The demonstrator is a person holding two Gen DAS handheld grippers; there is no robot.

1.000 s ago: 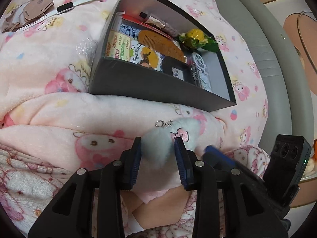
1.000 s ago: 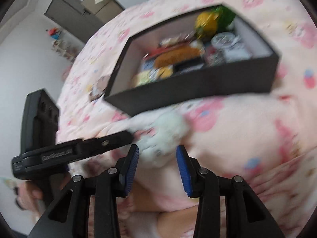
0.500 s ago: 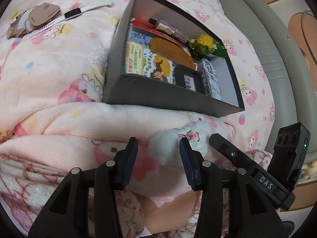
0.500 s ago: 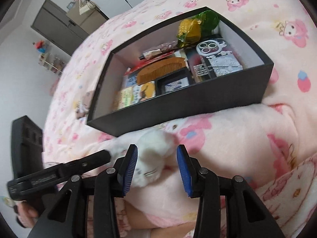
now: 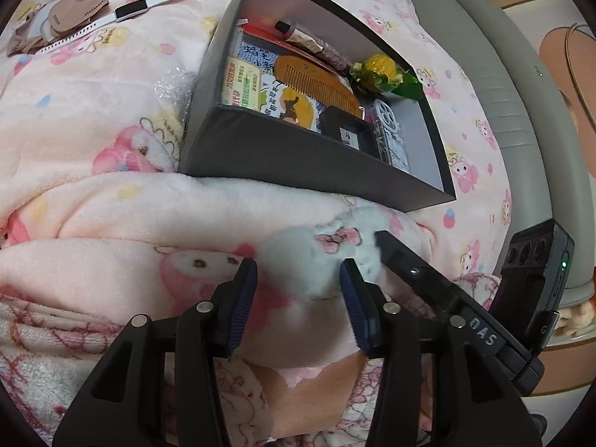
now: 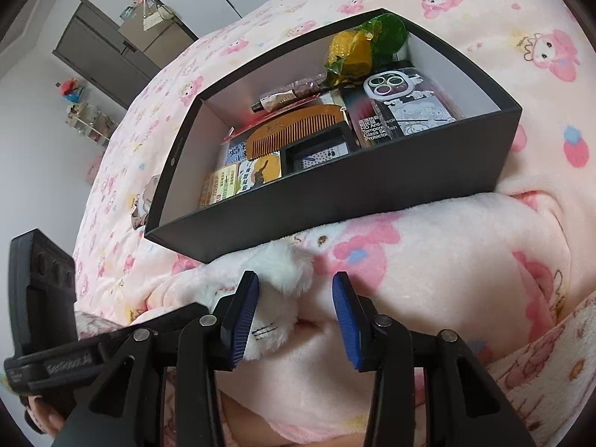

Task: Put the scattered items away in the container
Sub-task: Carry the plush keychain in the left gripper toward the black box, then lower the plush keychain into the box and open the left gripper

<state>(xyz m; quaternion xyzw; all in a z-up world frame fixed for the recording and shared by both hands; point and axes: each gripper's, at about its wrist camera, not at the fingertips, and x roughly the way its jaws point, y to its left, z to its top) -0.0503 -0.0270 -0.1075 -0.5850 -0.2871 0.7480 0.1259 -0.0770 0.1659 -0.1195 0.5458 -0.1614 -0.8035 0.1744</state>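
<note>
Pink blanket (image 5: 93, 123), black box (image 5: 283, 156) holding comb (image 5: 316, 85), phone case (image 6: 413, 108)

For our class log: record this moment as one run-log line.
left gripper: opening, plush toy between jaws | right gripper: open | box: toy outside

Left gripper (image 5: 298, 290) angled down, jaws opening, right gripper (image 6: 296, 300) jaws apart

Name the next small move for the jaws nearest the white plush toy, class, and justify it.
Probably close the right gripper on the white plush toy: it lies on the blanket outside the black box, between those jaws, while the left gripper is opening its jaws around it.
</note>
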